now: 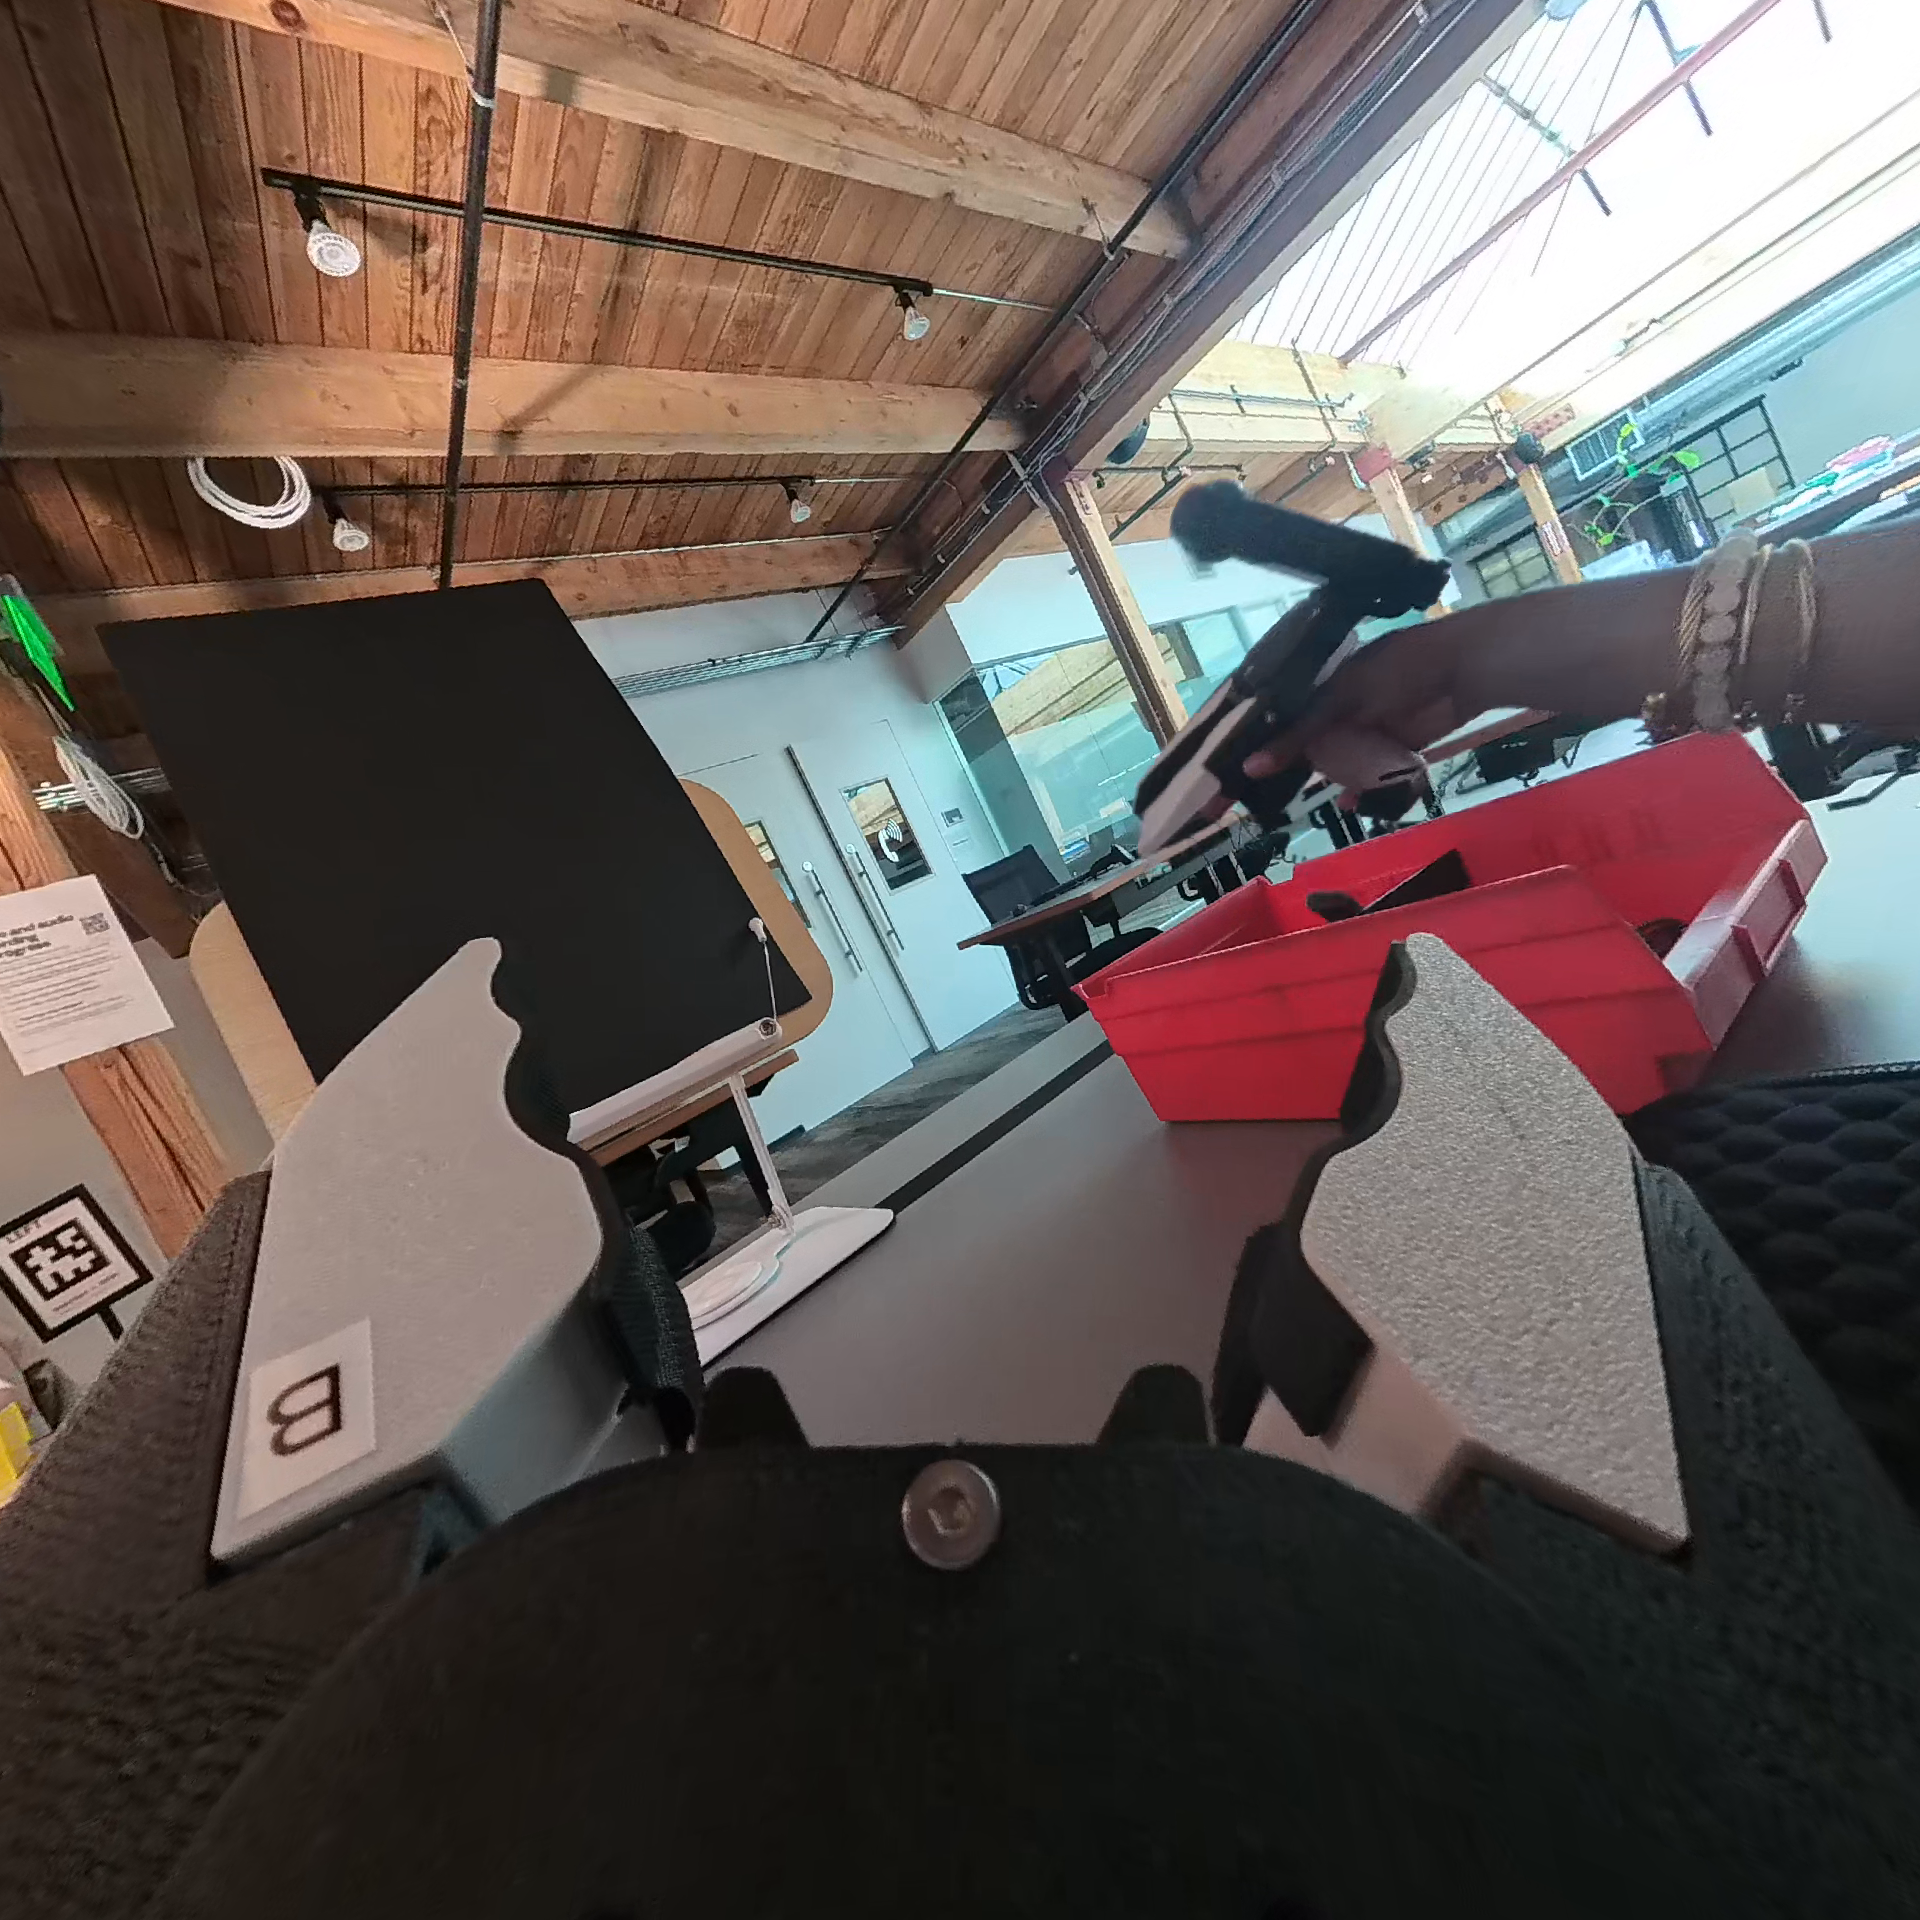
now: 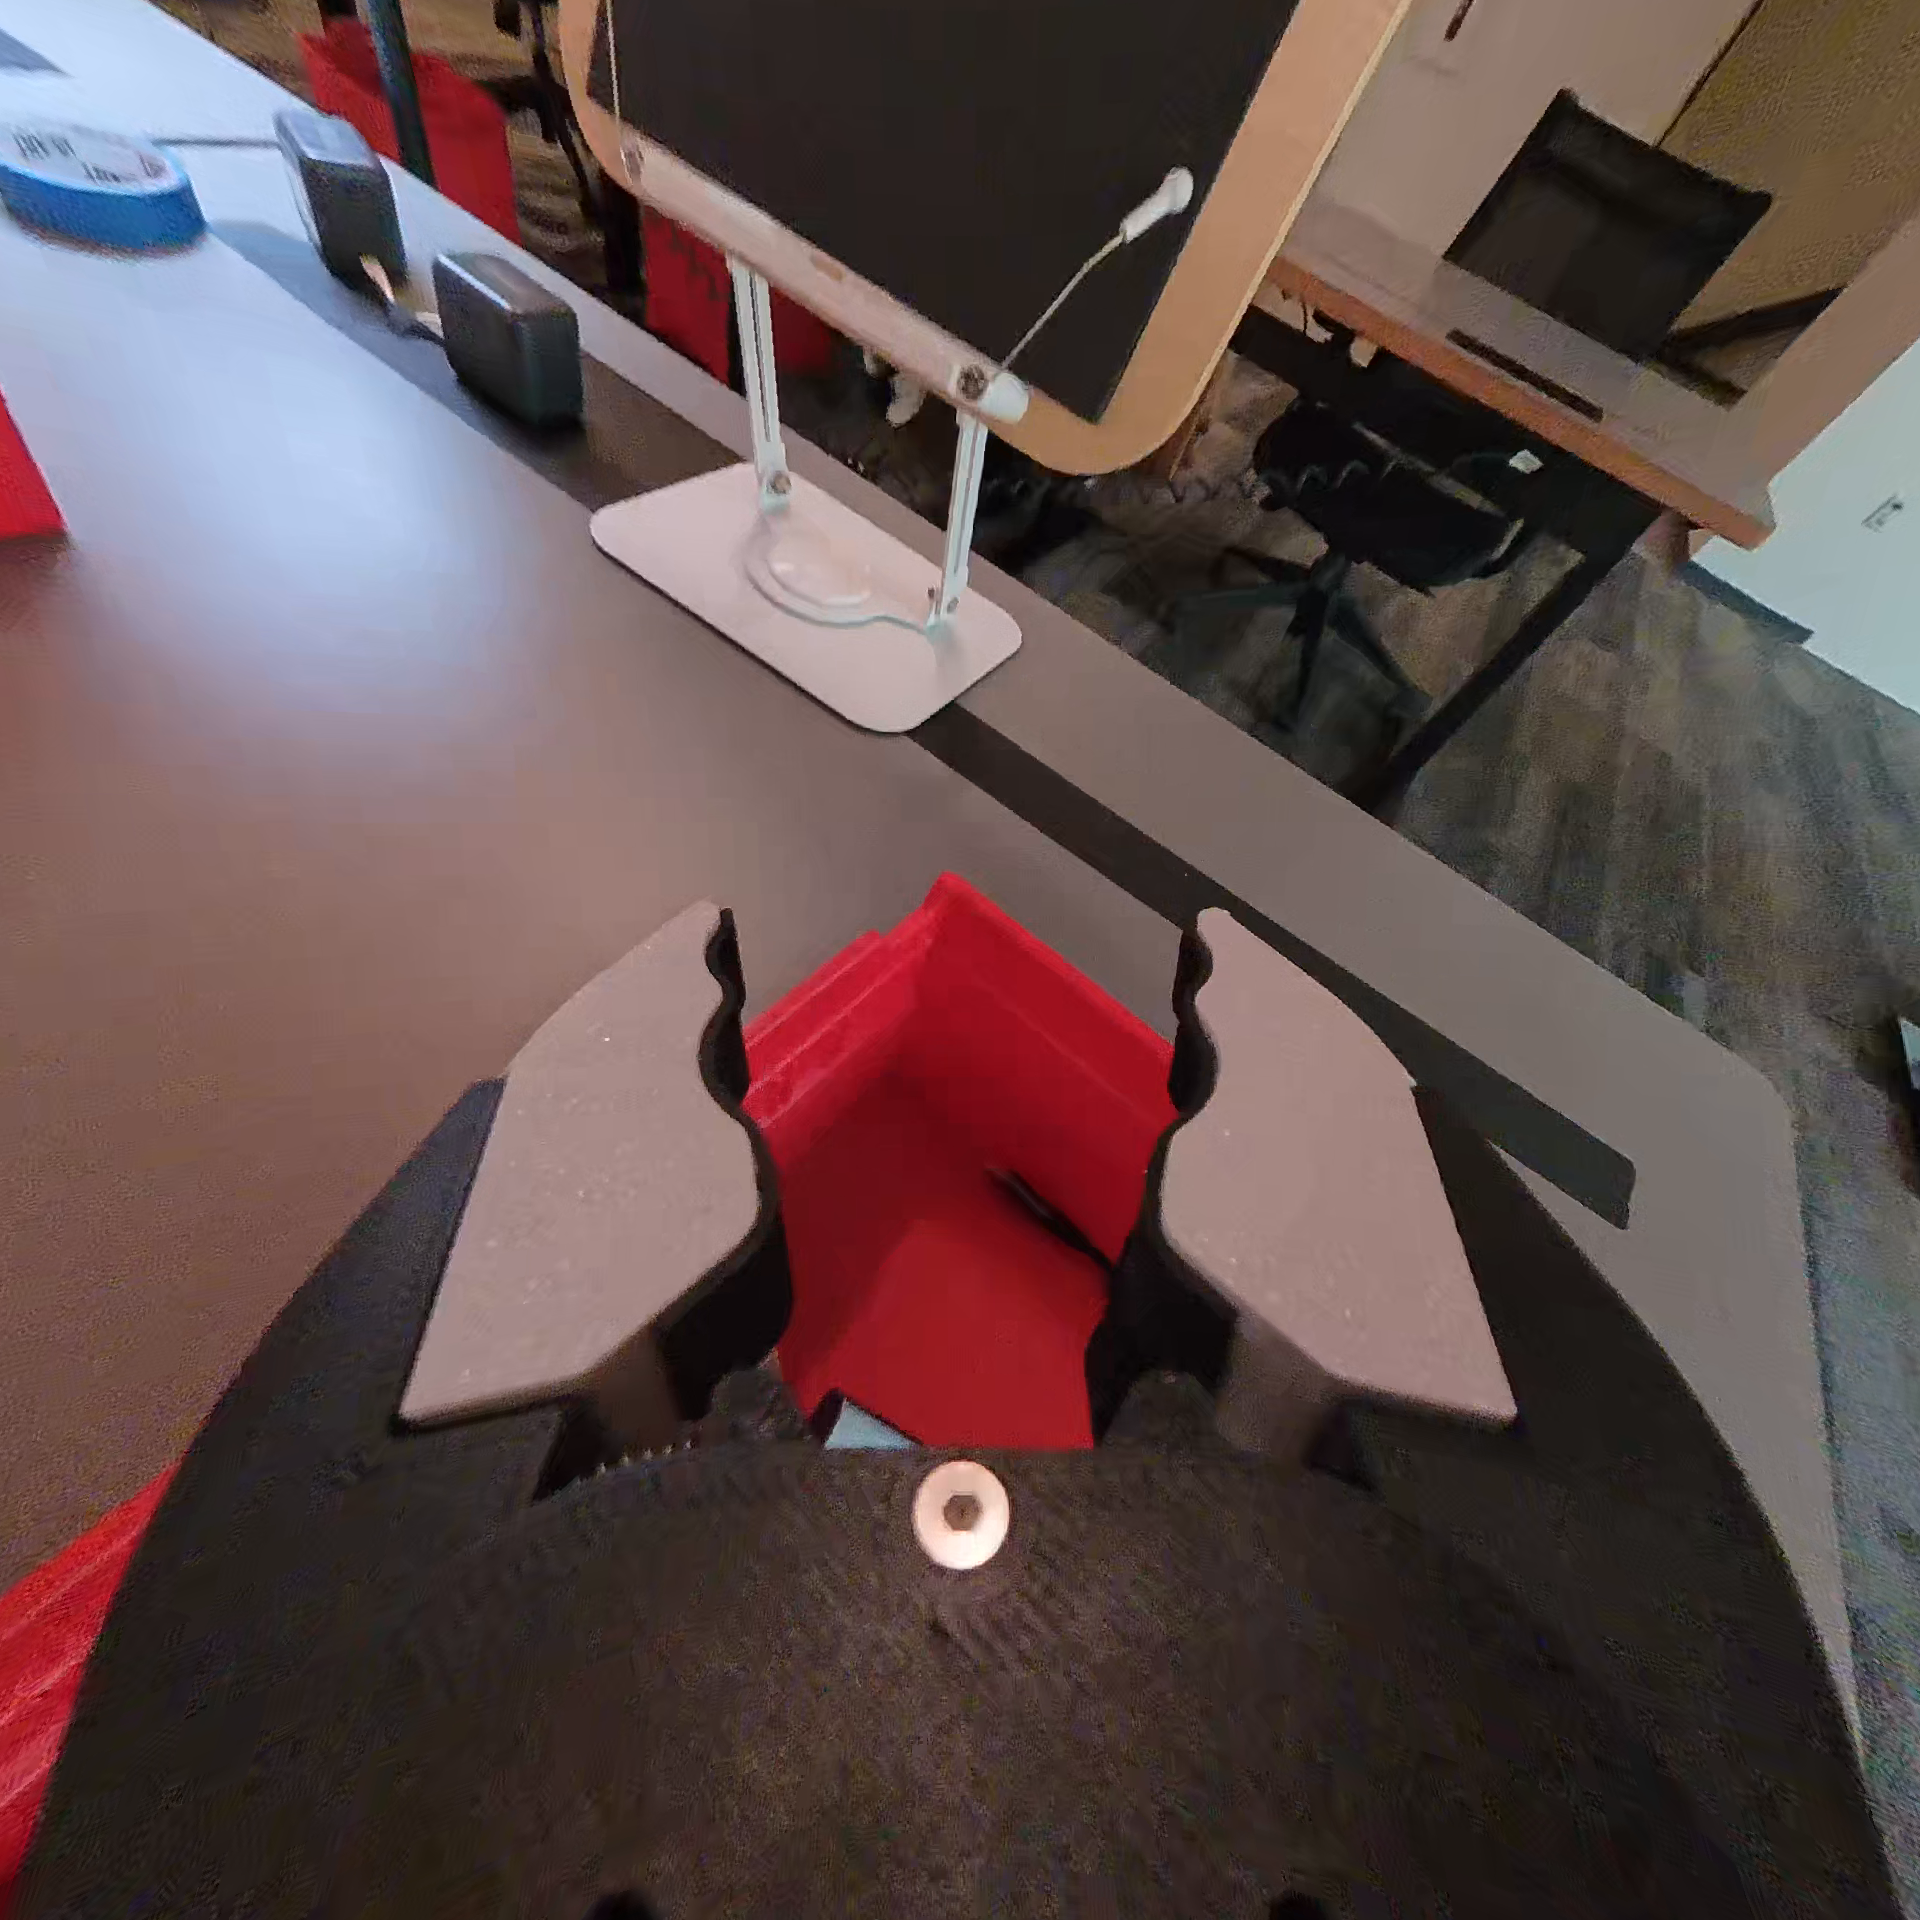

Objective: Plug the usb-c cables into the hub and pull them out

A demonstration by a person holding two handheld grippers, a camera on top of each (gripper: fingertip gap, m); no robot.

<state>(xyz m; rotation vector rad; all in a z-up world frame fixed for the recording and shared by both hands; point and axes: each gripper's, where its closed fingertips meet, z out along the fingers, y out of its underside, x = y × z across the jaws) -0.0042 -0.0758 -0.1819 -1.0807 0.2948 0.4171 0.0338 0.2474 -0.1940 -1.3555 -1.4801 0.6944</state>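
A red bin (image 1: 1403, 997) stands on the dark table (image 1: 1039, 1247) ahead and to the right of my left gripper (image 1: 956, 945), which is open, empty and low over the table. Dark items (image 1: 1403, 883) lie inside the bin. A hand holds my right gripper (image 1: 1164, 821) over the bin, blurred. In the right wrist view my right gripper (image 2: 961, 920) is open and empty, pointing down into a corner of the red bin (image 2: 935, 1278). A thin black cable (image 2: 1039, 1216) lies on the bin floor by the right finger (image 2: 1320, 1195). No hub is clearly recognisable.
A black panel on a white stand (image 2: 810, 592) sits at the table's far edge (image 1: 416, 810). Two dark grey blocks (image 2: 509, 338) and a blue tape roll (image 2: 104, 187) lie farther along. A black honeycomb pad (image 1: 1818, 1195) is at my left gripper's right.
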